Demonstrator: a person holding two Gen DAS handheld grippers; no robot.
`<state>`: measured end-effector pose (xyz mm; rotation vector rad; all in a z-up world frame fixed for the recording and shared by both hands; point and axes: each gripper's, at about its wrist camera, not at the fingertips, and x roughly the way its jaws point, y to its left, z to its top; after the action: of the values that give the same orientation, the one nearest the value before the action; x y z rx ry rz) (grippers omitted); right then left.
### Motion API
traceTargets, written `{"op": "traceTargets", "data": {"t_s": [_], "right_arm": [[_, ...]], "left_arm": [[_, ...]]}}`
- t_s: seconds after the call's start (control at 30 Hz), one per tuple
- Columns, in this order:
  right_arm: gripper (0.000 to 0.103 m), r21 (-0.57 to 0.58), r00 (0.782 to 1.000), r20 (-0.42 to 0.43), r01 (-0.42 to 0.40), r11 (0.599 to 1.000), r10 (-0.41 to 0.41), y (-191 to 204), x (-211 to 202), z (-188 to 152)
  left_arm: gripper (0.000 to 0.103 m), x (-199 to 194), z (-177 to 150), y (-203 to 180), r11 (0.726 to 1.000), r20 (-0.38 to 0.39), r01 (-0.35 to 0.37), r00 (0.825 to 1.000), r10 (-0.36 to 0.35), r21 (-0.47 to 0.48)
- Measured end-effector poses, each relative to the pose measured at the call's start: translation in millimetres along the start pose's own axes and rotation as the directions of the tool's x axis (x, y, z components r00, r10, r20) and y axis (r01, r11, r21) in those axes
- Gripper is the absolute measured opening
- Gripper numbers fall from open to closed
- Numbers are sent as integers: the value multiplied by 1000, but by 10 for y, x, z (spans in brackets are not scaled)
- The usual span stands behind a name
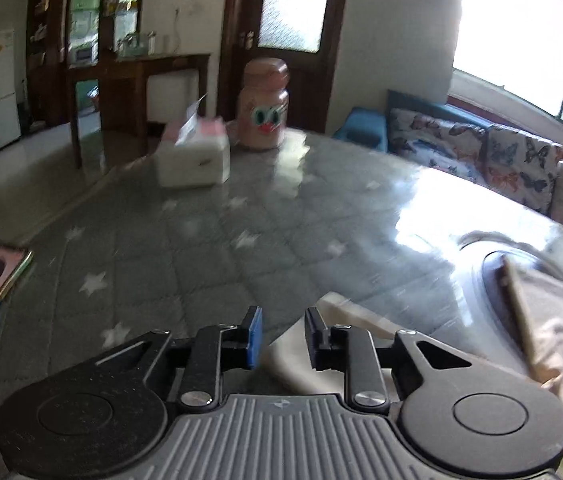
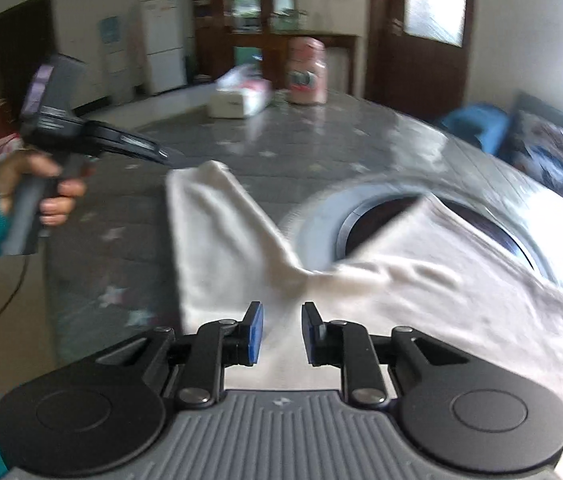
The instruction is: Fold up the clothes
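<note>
On the starred table point(image 2: 129, 216), white garment point(image 2: 217, 240), tissue box point(image 1: 193, 156), both grippers' jaws slightly spread, empty.

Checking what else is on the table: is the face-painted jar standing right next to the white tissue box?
Yes, the left wrist view shows the jar upright just beside the tissue box at the table's far end.

Cream-white garment point(image 2: 421, 292), blurred in both views. It lies crumpled on the bench point(image 2: 121, 248), not flat. One long flap or sleeve point(image 2: 217, 240) stretches up-left, its end raised by the far edge. The main body bunches to the right, partly draped over a dark round inset point(image 2: 481, 232). Narrow pinch between the two parts. Not folded yet.
</note>
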<state>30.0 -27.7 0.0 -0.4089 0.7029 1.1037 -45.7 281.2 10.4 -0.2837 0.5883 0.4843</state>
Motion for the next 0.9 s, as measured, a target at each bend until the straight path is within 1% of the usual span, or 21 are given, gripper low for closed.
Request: {"op": "traceTargets", "data": {"t_s": [0.07,0.1,0.17,0.23,0.3,0.37,0.4,0.43,0.47,0.5,0.57,0.7,0.77,0.8,0.9], "right_arm": [[20,15,1000,-14,-6,1000,6,-53,56,-32],[20,22,1000,-21,-9,1000,10,-79,84,-47],[20,7,999,-26,-21,1000,21,-49,101,-92],[20,-13,999,-30,-34,999,34,-4,111,-138],[20,-28,999,-32,-45,999,44,46,113,-174],[20,-37,998,-31,-53,998,52,95,105,-191],[20,-41,998,-30,-55,998,54,108,108,-198],[20,-43,998,-29,-56,998,54,122,113,-205],[20,-46,998,-29,-56,997,55,135,117,-212],[21,-48,998,-28,-57,997,56,148,122,-218],[22,-46,998,-27,-62,997,61,156,122,-236],[22,-69,997,-28,-71,995,69,196,96,-275],[22,-76,996,-29,-81,994,79,227,63,-311],[21,-78,996,-28,-84,993,82,241,51,-327],[21,-93,996,-23,-91,992,89,291,25,-369]], "left_arm": [[26,-4,75,-208,996,3,89,996,-89,22],[25,-2,113,-320,990,1,140,990,-140,34],[24,21,176,-570,970,-8,234,972,-234,63],[24,102,210,-866,944,-30,314,950,-312,101],[24,222,228,-1138,913,-60,390,921,-386,120],[24,381,228,-1395,883,-111,451,892,-439,131],[21,471,225,-1508,869,-137,478,877,-461,132],[21,570,231,-1607,858,-162,496,865,-476,131],[21,674,235,-1692,851,-186,510,855,-484,130],[19,778,237,-1771,844,-209,521,846,-491,128],[19,946,241,-1914,840,-244,525,840,-486,135],[17,1183,172,-1976,852,-271,497,853,-446,163],[11,1263,159,-1943,859,-267,484,861,-433,169],[9,1289,162,-1920,862,-265,480,863,-431,161],[8,1352,187,-1873,870,-262,475,864,-431,134]]}}
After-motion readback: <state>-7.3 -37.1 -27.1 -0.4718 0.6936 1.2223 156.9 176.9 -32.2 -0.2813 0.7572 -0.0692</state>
